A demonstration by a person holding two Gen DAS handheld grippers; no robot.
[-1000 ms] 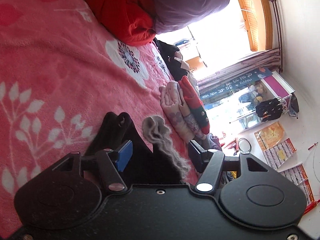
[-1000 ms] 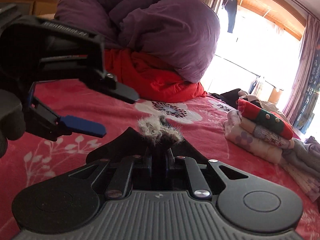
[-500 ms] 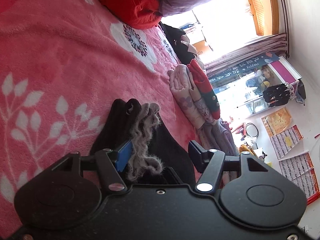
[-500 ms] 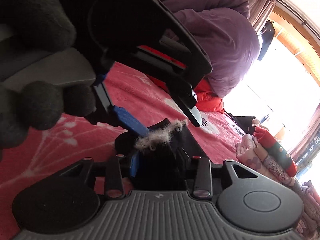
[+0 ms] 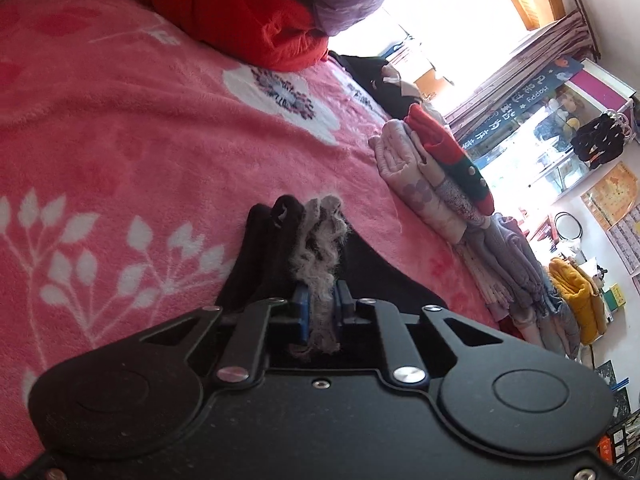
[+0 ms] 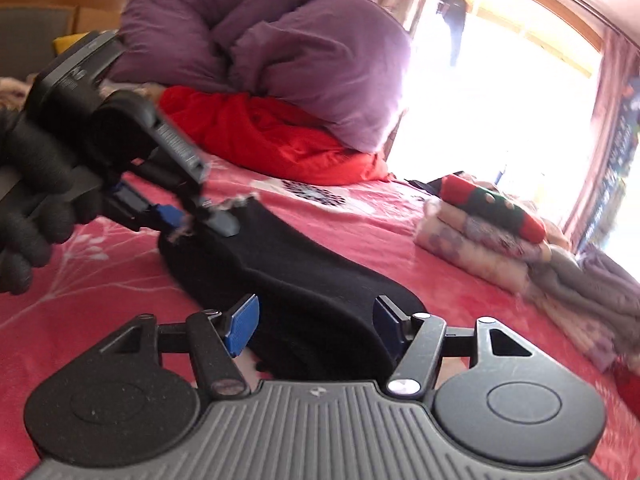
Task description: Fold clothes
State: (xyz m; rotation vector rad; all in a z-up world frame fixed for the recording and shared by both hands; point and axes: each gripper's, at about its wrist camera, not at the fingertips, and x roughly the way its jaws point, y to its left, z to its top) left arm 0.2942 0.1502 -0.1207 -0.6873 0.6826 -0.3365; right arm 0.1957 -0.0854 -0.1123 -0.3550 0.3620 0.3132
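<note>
A black garment (image 6: 288, 272) with a grey fuzzy lining (image 5: 320, 248) lies on the pink floral blanket (image 5: 120, 140). My left gripper (image 5: 320, 304) is shut on the fuzzy edge, with the lining pinched between its blue pads. In the right wrist view the left gripper (image 6: 200, 216) grips the garment's far end, held by a black-gloved hand (image 6: 32, 208). My right gripper (image 6: 316, 312) is at the near end. Its jaws are opening, and the black cloth lies loosely between the blue fingers (image 6: 242, 320).
A stack of folded clothes (image 6: 480, 224), topped by a red and green piece, sits on the bed to the right. A purple duvet (image 6: 280, 48) and a red quilt (image 6: 272, 140) are heaped at the back. Shelves and clutter (image 5: 560, 152) stand beyond the bed.
The left gripper's jaws closed onto the fuzzy edge. The right gripper let go of that edge, drew back along the garment, and its jaws spread apart.
</note>
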